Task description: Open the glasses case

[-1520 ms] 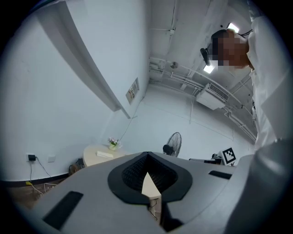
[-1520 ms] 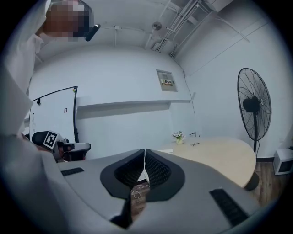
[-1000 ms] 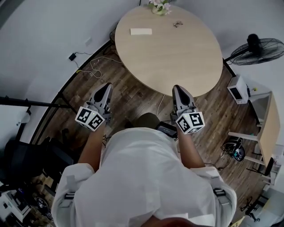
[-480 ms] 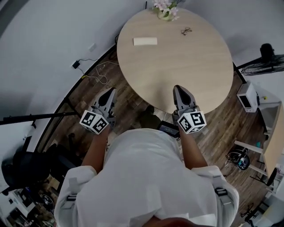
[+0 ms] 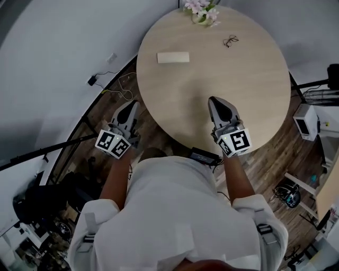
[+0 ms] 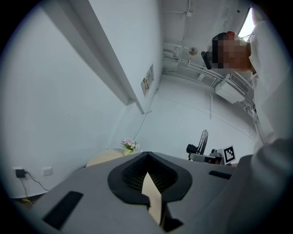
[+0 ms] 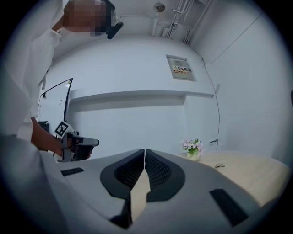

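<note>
Right gripper [image 5: 215,100] advanced, glasses case [image 5: 173,57] beyond jaws

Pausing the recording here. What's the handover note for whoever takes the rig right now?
Left hand-held gripper: shut, empty, over the floor beside the table's left edge.
Right hand-held gripper: shut, empty, above the table's near side.
Glasses case: looks closed, lying on the far left part of the table, out of both grippers.
Glasses: loose on the table near the flowers.
Done: nothing. Left: reach the case and open it.
</note>
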Motion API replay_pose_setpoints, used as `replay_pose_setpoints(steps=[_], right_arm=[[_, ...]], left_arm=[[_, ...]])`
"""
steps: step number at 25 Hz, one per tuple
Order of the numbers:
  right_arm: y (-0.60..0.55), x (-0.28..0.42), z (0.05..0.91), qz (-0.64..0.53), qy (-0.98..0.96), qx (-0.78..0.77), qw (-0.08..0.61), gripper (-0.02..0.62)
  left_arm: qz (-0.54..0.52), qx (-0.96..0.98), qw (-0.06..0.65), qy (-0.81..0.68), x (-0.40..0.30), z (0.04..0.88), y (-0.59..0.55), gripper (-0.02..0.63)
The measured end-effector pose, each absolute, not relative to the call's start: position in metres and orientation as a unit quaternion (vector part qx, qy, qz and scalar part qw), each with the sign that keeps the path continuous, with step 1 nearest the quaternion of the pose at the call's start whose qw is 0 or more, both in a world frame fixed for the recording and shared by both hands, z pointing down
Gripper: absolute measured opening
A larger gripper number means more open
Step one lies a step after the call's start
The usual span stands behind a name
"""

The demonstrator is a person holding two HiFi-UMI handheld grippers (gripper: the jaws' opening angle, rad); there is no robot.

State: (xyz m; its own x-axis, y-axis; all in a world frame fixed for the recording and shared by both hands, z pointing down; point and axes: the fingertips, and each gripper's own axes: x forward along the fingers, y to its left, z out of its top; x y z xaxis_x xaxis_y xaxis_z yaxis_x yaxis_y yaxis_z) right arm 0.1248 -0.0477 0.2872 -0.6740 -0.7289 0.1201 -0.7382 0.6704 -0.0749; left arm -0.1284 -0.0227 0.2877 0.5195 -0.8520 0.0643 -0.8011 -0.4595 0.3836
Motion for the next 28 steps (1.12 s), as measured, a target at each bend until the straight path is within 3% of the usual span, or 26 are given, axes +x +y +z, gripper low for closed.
replay_pose_setpoints(steps=[10, 21, 28], right_arm=[[-0.125, 0.1, 0.317, 0.02, -0.903, 0.421, 0.081, 0.026], [-0.189, 0.06, 0.401, -0.026, -0.864, 0.447, 0.228, 0.028], [-0.211, 0.05, 0.445, -0.065, -0.87, 0.418, 0.255, 0.032]], left_arm=[[-0.006, 0.874, 0.153, -0.462, -0.145, 0.322, -0.09, 0.012], [0.056, 0.889, 0.126, -0.437, -0.147, 0.41, -0.17, 0.012], [0.067, 0.884, 0.113, -0.449, -0.128, 0.446, -0.19, 0.012]])
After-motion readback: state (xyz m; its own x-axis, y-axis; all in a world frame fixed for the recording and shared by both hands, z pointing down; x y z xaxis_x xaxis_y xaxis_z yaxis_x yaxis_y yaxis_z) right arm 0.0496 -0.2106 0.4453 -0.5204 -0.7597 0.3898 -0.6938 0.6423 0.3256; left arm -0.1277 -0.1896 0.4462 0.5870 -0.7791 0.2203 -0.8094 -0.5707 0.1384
